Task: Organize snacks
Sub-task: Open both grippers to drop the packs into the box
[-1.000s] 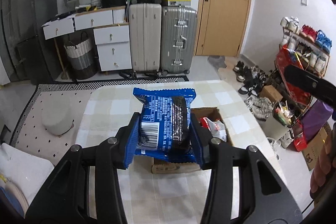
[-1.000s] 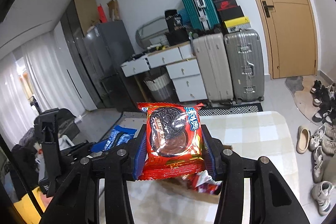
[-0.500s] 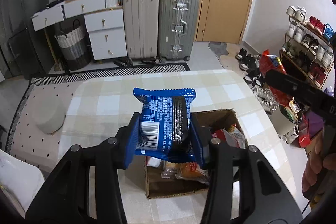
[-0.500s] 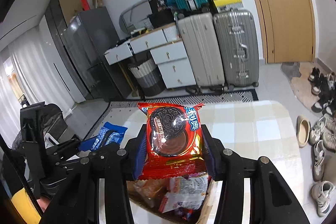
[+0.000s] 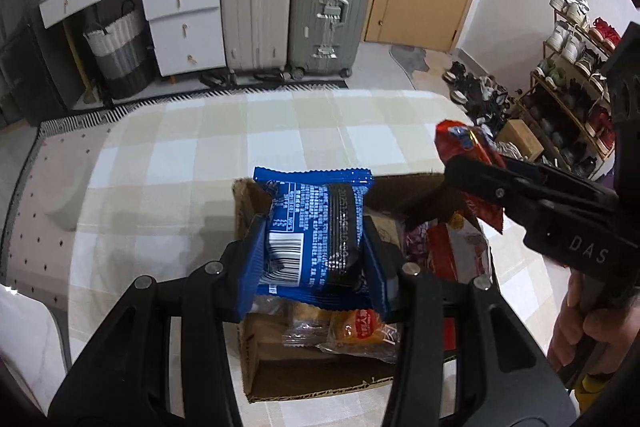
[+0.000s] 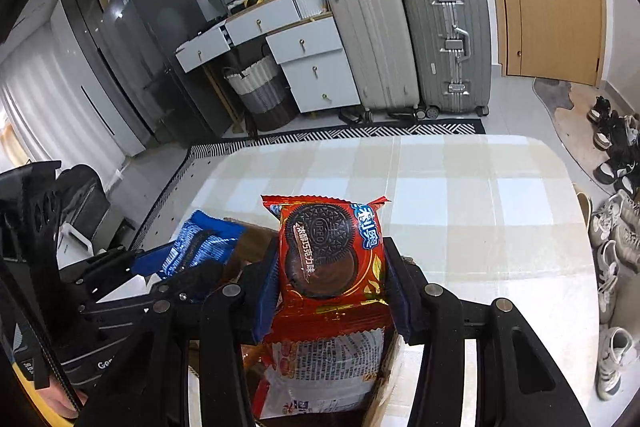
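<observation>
With a blue biscuit packet clamped in the left tongs and a red Oreo packet in the right tongs, the packets could be knocked together over the crowded cardboard box at 6 o'clock and spilled onto the worktop.

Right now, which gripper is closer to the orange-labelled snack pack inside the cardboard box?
Left. The left gripper with its blue packet hangs directly over the orange-labelled pack; the right gripper is off beside the box's far corner.

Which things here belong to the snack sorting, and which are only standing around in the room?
Job: blue snack pack in left gripper; red cookie pack in right gripper; cardboard box of snacks.

Lying about: suitcases, drawers, basket, shoes.
</observation>
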